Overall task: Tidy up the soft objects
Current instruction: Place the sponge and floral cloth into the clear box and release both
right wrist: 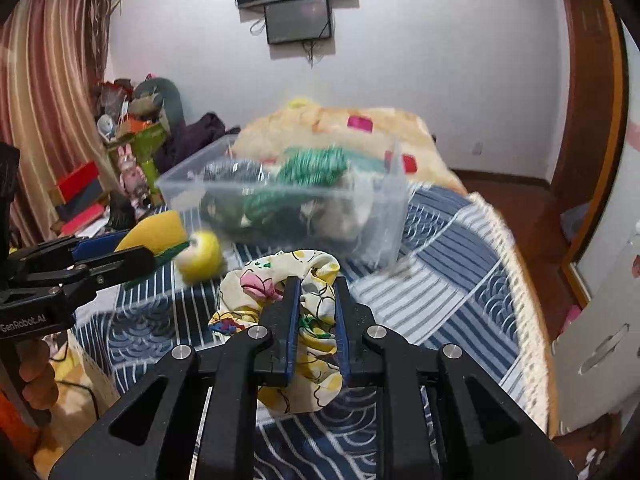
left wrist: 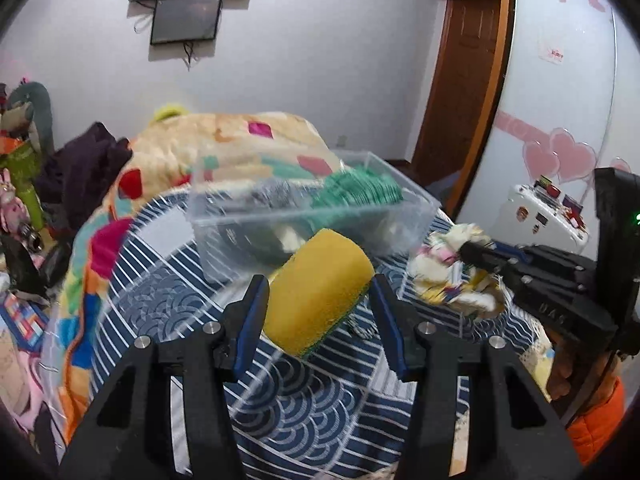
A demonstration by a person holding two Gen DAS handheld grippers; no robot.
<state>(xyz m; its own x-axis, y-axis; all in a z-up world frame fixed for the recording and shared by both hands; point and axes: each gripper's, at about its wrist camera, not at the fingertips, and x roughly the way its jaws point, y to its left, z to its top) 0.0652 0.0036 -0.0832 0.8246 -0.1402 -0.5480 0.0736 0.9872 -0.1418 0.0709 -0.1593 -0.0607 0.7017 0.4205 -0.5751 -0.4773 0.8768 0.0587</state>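
Note:
My left gripper (left wrist: 318, 290) is shut on a yellow sponge with a green scrub side (left wrist: 316, 292), held above the blue patterned bedspread (left wrist: 280, 400). It also shows in the right wrist view (right wrist: 154, 236). My right gripper (right wrist: 316, 284) is shut on a cream floral cloth (right wrist: 308, 332); in the left wrist view the cloth (left wrist: 452, 276) hangs from it at the right. A clear plastic box (left wrist: 304, 216) sits on the bed just beyond both grippers, holding a green coiled item (left wrist: 356, 192) and dark soft things. A yellow-white ball (right wrist: 200, 256) lies left of the cloth.
A colourful quilt (left wrist: 224, 144) is heaped behind the box. Toys and boxes (right wrist: 120, 168) crowd the left bedside. The bed's fringed edge (right wrist: 516, 280) runs along the right, with wooden floor and a door (left wrist: 460, 80) beyond.

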